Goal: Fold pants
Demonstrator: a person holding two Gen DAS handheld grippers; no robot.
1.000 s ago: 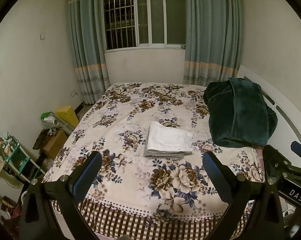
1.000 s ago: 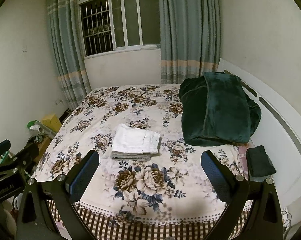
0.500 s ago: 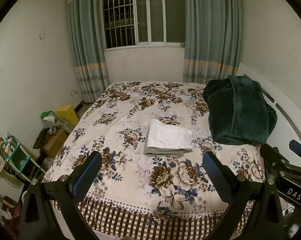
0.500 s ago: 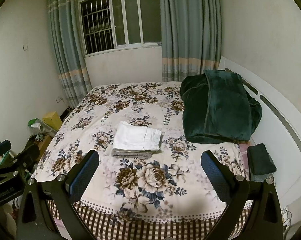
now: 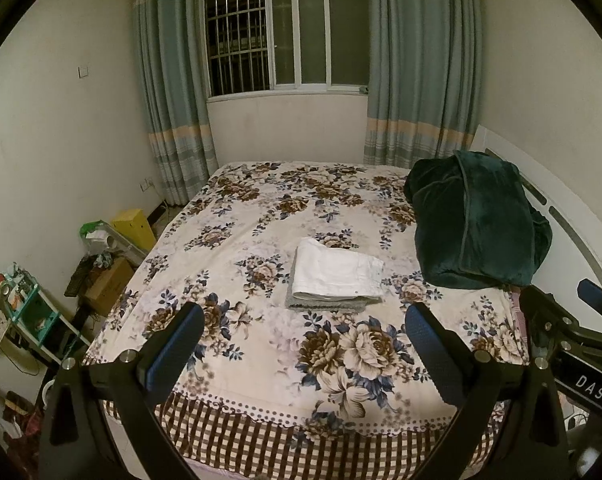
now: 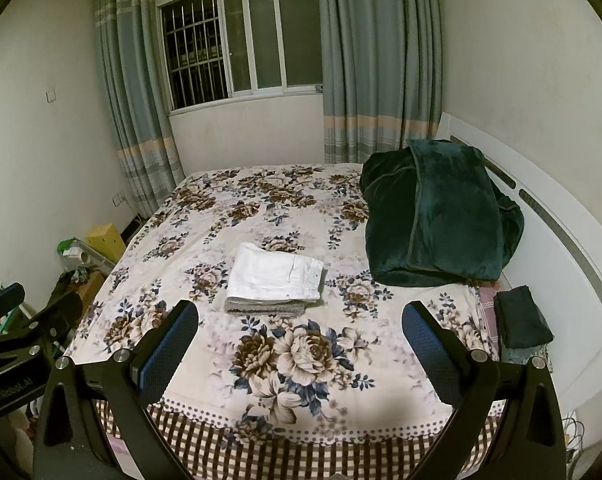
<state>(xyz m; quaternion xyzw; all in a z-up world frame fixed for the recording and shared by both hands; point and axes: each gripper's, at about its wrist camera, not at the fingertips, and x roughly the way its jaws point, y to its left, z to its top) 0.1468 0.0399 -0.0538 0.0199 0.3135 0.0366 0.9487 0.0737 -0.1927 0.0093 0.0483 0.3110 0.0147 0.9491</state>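
I hold both grippers back from the foot of the bed [image 5: 261, 404], pointed along it. The left gripper [image 5: 304, 344] and the right gripper [image 6: 300, 340] each have their fingers spread wide with nothing between them, well apart from any cloth. The white pants [image 5: 337, 274] lie just below the middle of the frame as a flat rectangle, stacked on a folded grey garment [image 5: 321, 305] whose edge peeks out underneath. I judge the folding finished, which would explain why I hold off with empty fingers.

The flowered bedspread is smooth around the stack, with a checked border in the lower part of the frame. A dark green blanket [image 5: 477, 224] is heaped at right, against the white headboard [image 6: 549, 216]. A barred window [image 5: 285, 36] and grey-green curtains [image 5: 421, 60] fill the top; boxes [image 5: 109, 284] and clutter sit at lower left.
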